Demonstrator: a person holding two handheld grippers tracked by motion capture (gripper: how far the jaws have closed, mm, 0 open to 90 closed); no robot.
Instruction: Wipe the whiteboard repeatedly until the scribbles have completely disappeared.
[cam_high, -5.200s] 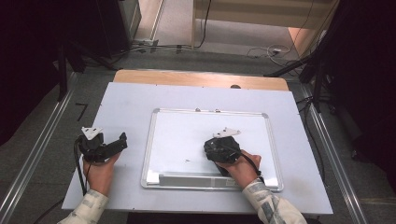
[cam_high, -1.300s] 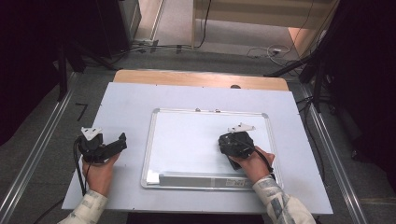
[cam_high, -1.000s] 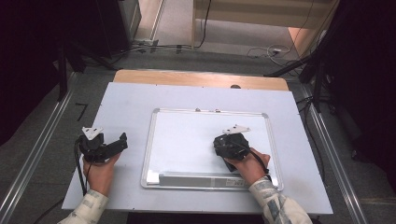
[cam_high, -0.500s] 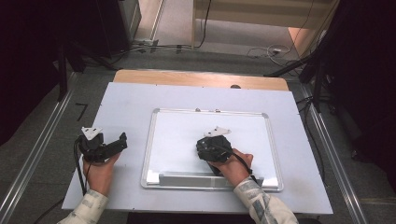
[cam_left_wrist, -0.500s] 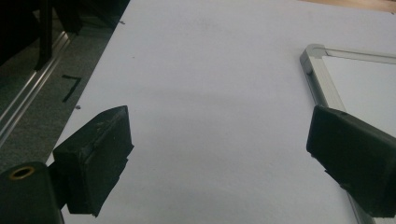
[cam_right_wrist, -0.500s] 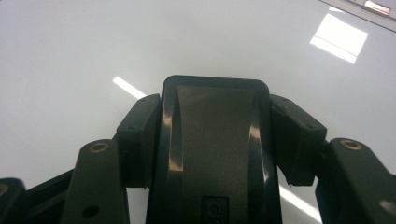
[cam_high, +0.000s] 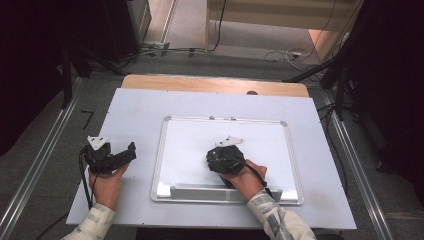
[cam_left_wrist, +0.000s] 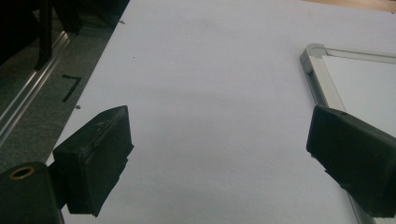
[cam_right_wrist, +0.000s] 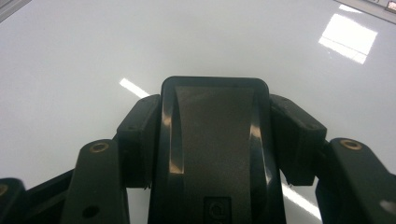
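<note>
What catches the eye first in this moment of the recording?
The whiteboard with its silver frame lies in the middle of the pale table. Over its centre, the right gripper is shut on a black whiteboard eraser, held against the glossy surface. Off to the board's left, the left gripper rests over bare table with its jaws wide apart.

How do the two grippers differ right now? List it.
1. The right gripper is shut on a black whiteboard eraser; the left gripper stands wide open with nothing between its jaws.
2. The right gripper is over the whiteboard; the left gripper sits off the board on the white tabletop.
Both are black, and each is held in one hand.
</note>
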